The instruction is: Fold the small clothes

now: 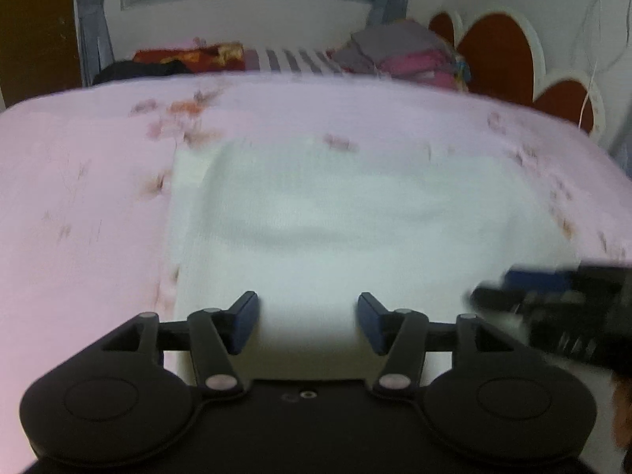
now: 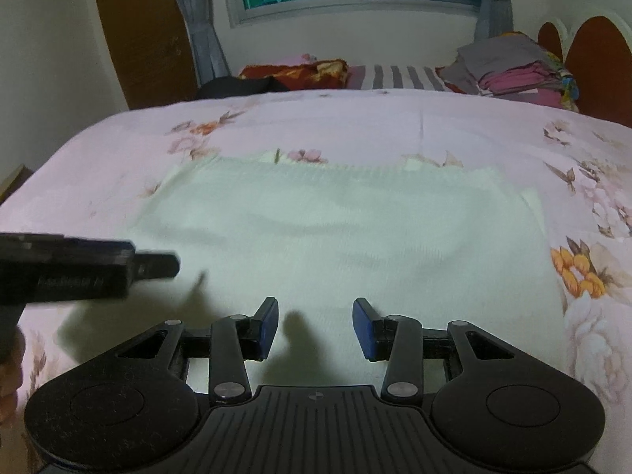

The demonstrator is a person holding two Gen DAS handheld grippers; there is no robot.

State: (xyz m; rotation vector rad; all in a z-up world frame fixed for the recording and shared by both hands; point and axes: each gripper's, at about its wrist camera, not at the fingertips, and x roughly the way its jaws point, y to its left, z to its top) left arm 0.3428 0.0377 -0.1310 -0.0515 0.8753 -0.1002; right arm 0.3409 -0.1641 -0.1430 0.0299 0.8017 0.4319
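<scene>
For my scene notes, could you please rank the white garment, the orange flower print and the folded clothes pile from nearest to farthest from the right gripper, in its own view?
1. white garment, directly under the right gripper.
2. orange flower print, right.
3. folded clothes pile, far right.

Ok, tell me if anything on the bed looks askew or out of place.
Nothing stands out. The white garment lies fairly flat on the floral bedspread; only its far edge looks slightly uneven. Both hand-held grippers are open above it.

Ahead of both grippers the white cloth lies flat on the pink bedspread with open room above it, the only things in the way being the other gripper just to the left and folded piles far ahead.
</scene>
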